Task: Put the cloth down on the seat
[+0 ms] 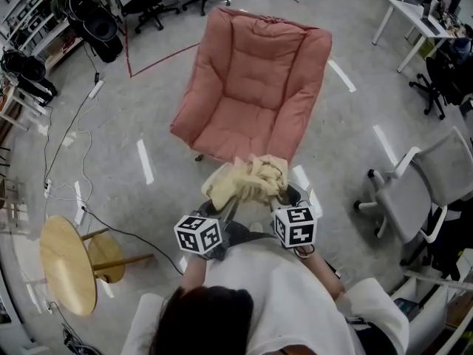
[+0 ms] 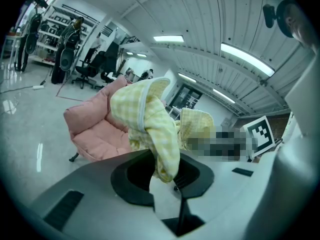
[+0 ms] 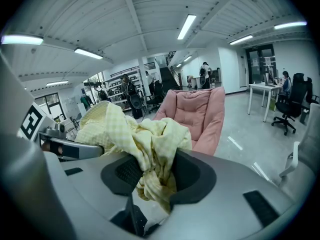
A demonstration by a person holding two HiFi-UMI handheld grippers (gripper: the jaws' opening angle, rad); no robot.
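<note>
Left side: loose cables [image 1: 77, 135] trail over the floor [image 1: 155, 191] at 9 o'clock of the person. A step that way could catch a foot, though the path ahead looks free.

Left claw [image 2: 161, 176]: closed on one end of the yellow checked cloth [image 1: 247, 180], with a fold hanging down into its throat. Risk: that fold may cling when the claw opens and be dragged back off the chair.

Cloth: held in the air as a bunched wad between both claws, at the 6 o'clock edge of the pink armchair [image 1: 255, 80], and judged short of the seat cushion [image 1: 236, 124]. Released here, it would likely slide to the floor. It needs carrying further toward 12 o'clock, and lower.

Right claw [image 3: 157, 176]: likewise clamped on the cloth, with a thicker bundle between its jaws. Risk: if one claw lets go before the other, the wad may swing and drape over the front edge or an arm of the chair rather than the seat
</note>
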